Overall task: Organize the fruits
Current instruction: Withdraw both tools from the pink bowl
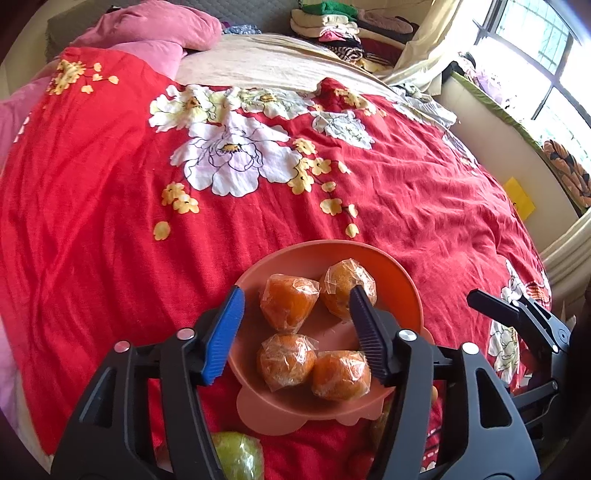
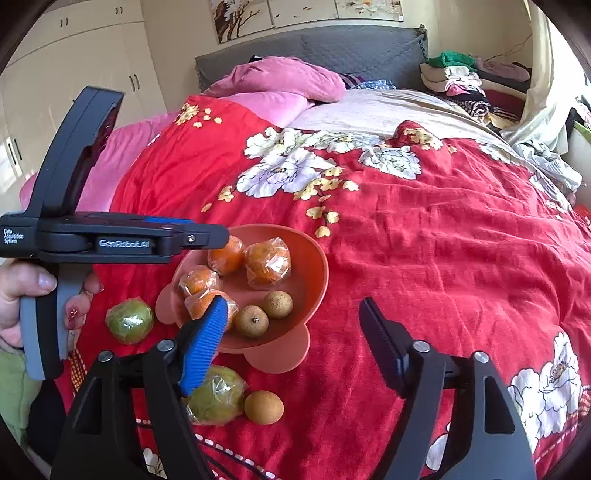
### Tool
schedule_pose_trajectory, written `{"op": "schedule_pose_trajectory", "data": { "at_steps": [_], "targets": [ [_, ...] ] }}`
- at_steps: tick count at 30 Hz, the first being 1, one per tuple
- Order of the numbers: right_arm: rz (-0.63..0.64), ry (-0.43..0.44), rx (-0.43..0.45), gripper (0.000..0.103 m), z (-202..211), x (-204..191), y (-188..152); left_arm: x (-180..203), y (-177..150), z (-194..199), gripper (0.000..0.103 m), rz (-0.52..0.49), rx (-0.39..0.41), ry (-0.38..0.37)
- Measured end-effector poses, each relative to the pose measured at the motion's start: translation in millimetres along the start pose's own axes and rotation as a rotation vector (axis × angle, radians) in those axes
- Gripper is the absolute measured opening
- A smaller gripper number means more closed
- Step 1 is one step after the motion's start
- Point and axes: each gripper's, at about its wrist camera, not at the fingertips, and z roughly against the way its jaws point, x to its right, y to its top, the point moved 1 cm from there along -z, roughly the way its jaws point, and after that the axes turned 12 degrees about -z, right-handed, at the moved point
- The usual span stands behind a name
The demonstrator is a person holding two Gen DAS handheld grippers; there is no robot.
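Fruit sorting | my left gripper (image 1: pixel 295 325) and right gripper (image 2: pixel 291 339) both agape, empty | oranges (image 1: pixel 290 302) in bowl (image 1: pixel 402 280); green fruit (image 2: pixel 130 320) beside it | next: approach low, squeeze gently.

- Bedroom, daylit through a barred window (image 1: pixel 532 55) at the right.
- Bed under a red floral cover (image 1: pixel 110 177), pink pillows (image 2: pixel 280 81) against a grey padded headboard (image 2: pixel 314 48).
- Cream wardrobe doors (image 2: pixel 74 62) at left, flower pictures (image 2: pixel 303 11) above.
- Folded clothes (image 2: pixel 461 81) piled beside the headboard.
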Motion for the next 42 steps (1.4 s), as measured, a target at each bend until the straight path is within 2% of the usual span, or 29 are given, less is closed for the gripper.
{"op": "schedule_pose_trajectory", "data": {
  "at_steps": [8,16,25,42],
  "targets": [
    [-0.031,-0.025,0.032,0.083,12,8,3,5,-3,22,0.079,0.002,0.04,0.011],
    [-0.041,-0.04,0.051,0.089,20,11,5,14,-9,38,0.092,-0.022,0.066,0.022],
    [-0.033,-0.043,0.067,0.093,29,8,3,17,-19,50,0.093,-0.014,0.078,0.04],
    [-0.013,-0.054,0.068,0.094,44,7,-7,29,-55,57,0.093,-0.021,0.062,0.048]
  ]
}}
